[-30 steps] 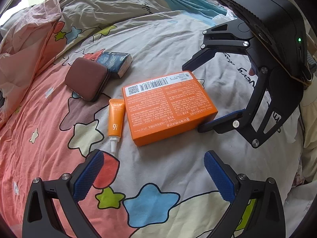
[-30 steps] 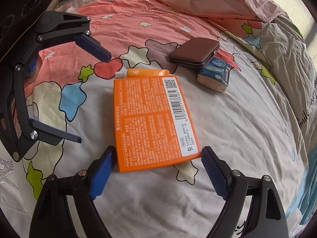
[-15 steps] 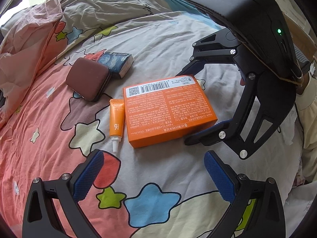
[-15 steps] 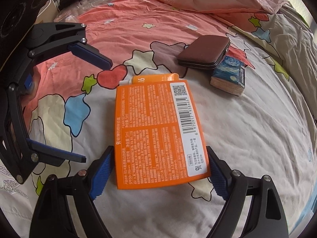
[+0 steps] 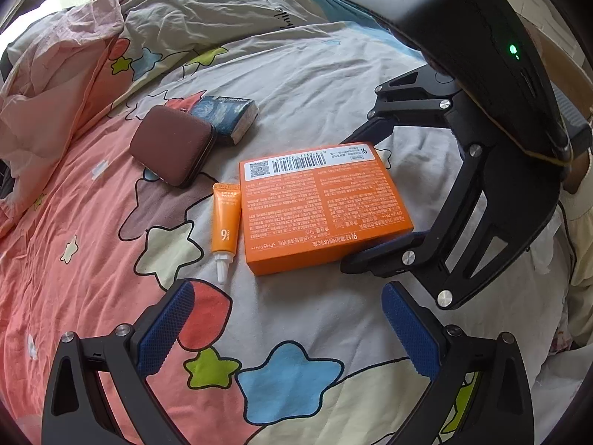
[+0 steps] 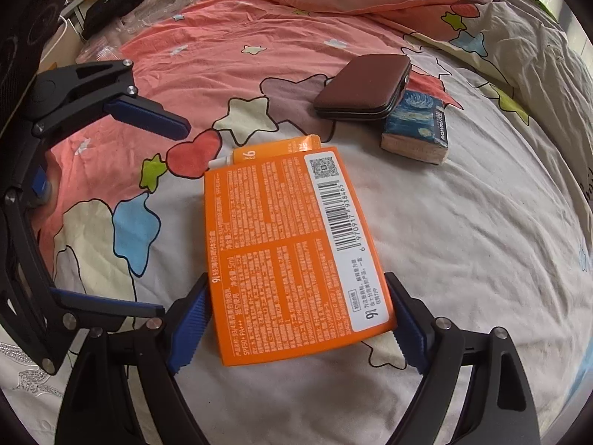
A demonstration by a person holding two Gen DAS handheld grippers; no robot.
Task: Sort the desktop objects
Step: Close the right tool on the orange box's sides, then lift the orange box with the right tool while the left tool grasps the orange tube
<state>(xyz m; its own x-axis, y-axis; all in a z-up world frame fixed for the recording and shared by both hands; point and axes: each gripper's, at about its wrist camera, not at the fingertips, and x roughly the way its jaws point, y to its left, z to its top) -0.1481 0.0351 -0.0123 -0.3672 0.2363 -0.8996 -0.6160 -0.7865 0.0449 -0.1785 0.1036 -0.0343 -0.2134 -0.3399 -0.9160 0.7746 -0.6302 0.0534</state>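
An orange box (image 6: pixel 289 259) lies flat on the star-print bedsheet (image 5: pixel 296 378), also seen as the orange box (image 5: pixel 318 204) in the left wrist view. My right gripper (image 6: pixel 296 278) is open and straddles the box's near end, with a blue pad close against each long side. From the left wrist view the right gripper (image 5: pixel 346 204) reaches in from the right. A small orange tube (image 5: pixel 224 218) lies beside the box's far side. My left gripper (image 5: pixel 285 330) is open and holds nothing, a short way from the tube's white tip.
A brown zip case (image 5: pixel 174 148) leans on a blue printed tissue pack (image 5: pixel 229 118) beyond the tube. A crumpled pink quilt (image 5: pixel 48 85) is bunched at the back left. Dark clutter (image 6: pixel 122 3) sits past the bed's edge in the right wrist view.
My right gripper has slid forward along the orange box, so the box's end now sits between its pads. The jaws kept their width. The left gripper has hardly moved.
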